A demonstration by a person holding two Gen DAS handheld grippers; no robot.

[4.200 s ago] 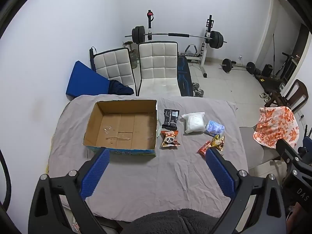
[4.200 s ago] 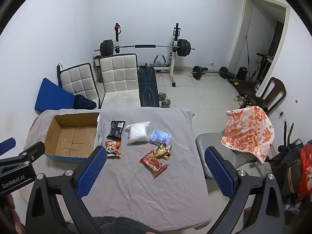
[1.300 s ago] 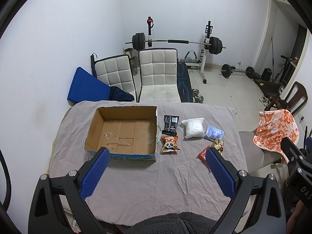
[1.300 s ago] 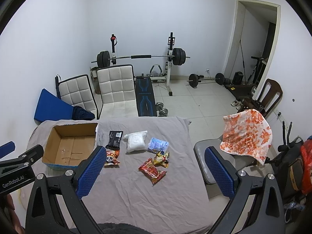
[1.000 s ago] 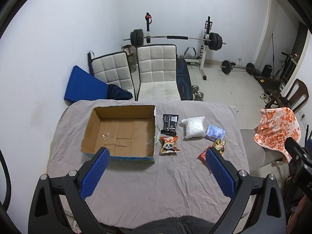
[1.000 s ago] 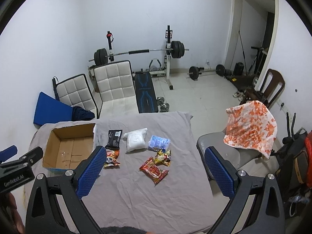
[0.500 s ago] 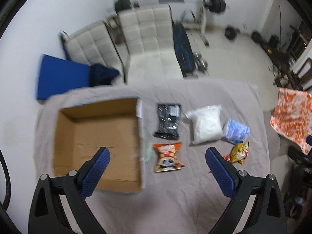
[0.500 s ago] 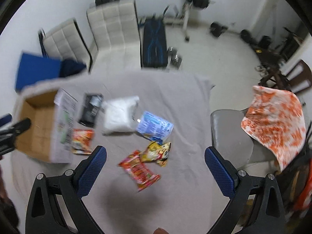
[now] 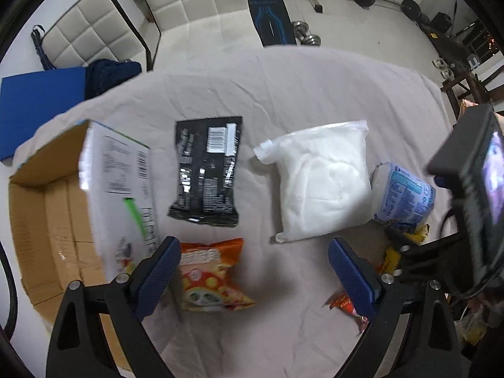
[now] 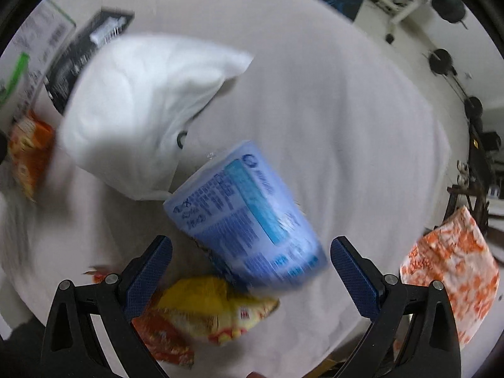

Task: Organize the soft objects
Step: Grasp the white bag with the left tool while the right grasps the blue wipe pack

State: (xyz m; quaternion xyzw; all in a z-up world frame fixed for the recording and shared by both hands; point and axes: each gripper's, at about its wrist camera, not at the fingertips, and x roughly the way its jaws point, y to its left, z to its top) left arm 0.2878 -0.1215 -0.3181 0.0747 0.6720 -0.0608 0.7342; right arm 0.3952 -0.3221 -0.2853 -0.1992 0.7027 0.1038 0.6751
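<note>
While both hover low over the grey cloth-covered table (image 9: 315, 72):
Left gripper (image 9: 253, 267): jaws apart, above orange panda snack packet (image 9: 209, 278) (beside open cardboard box (image 9: 47, 208)).
Right gripper (image 10: 250, 266): jaws apart, empty, over blue-printed soft pack (image 10: 249, 220).

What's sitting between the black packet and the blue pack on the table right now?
The white bag lies between the black packet and the blue pack; the left wrist view shows it clearly.

White chairs (image 9: 176, 3), dumbbells (image 9: 304, 33), perhaps orange cloth (image 10: 450, 271).
</note>
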